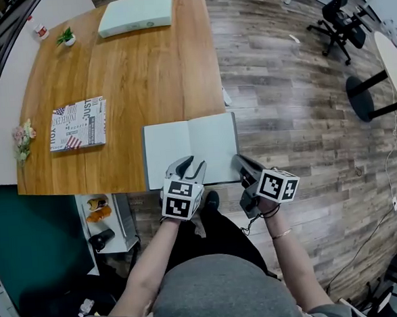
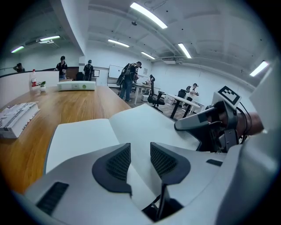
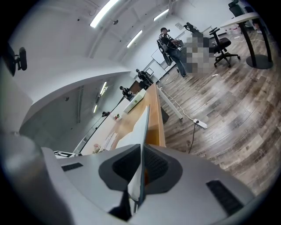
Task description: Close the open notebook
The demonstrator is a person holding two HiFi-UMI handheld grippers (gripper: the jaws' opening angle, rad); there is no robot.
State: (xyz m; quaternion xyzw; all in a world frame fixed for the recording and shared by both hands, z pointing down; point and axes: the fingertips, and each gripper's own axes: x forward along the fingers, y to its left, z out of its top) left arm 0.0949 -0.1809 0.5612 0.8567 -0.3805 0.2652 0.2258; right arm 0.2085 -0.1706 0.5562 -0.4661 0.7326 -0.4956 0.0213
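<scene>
Well, the closing has only just got going, from where I stand. The notebook point(image 1: 191, 148) lies spread open in the lower middle of the head view, at the lower right corner of the counter point(image 1: 132, 78). Both blank pages face up, and its lower edge sits at the counter's edge.

The right gripper point(image 1: 239, 162) has its jaws pinched tight on the notebook's right side, down near the lower right corner. Its own view shows a white page and the dark cover behind it caught together between the pads. In the left gripper view that right half looks tipped up a little off the wood, though in the head view it reads as nearly flat, so I'd call it barely raised.

The left gripper point(image 1: 189, 165) sits at the notebook's lower edge near the spine. Its jaws stand a narrow gap apart with nothing pressed between them, only the page showing beyond.

So the grip is made and that's about all that's done. What's left, as I judge it, is nearly everything:
- swinging the right half up and over onto the left page;
- laying it flat;
- letting go.
</scene>
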